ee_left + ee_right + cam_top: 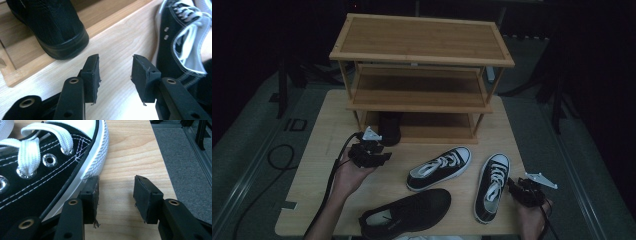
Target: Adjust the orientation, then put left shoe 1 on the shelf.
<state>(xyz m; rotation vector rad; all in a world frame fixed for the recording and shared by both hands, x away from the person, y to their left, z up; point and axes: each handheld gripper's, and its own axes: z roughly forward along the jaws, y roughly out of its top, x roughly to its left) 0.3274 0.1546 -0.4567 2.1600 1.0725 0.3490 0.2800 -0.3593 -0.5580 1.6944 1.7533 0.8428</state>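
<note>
Nearest the camera in the high view, the black mesh shoe lies at the table's front edge, its long axis running from heel at lower left to toe at upper right. It sits between the two hands, closer to the left gripper, which hangs above the table with its jaws released and nothing between them. That gripper's own view shows bare wood in the gap between the pads.

Off to the right, the right gripper rests just beside the right sneaker, also spread and holding nothing; its left pad stands right against the white rubber sole, though I cannot tell whether it truly touches. This sneaker points away from the person, toe towards the rack. The left sneaker lies between the grippers, angled toe up and right.

Farther back, the shoe rack stands across the table, and the mate of the mesh shoe, the shelved black shoe, already sits on its lowest shelf, heel outward, just beyond the left gripper. For the next pick, my judgement is that the mesh shoe lies down and to the right of the left gripper, so that hand must come back towards the person.
</note>
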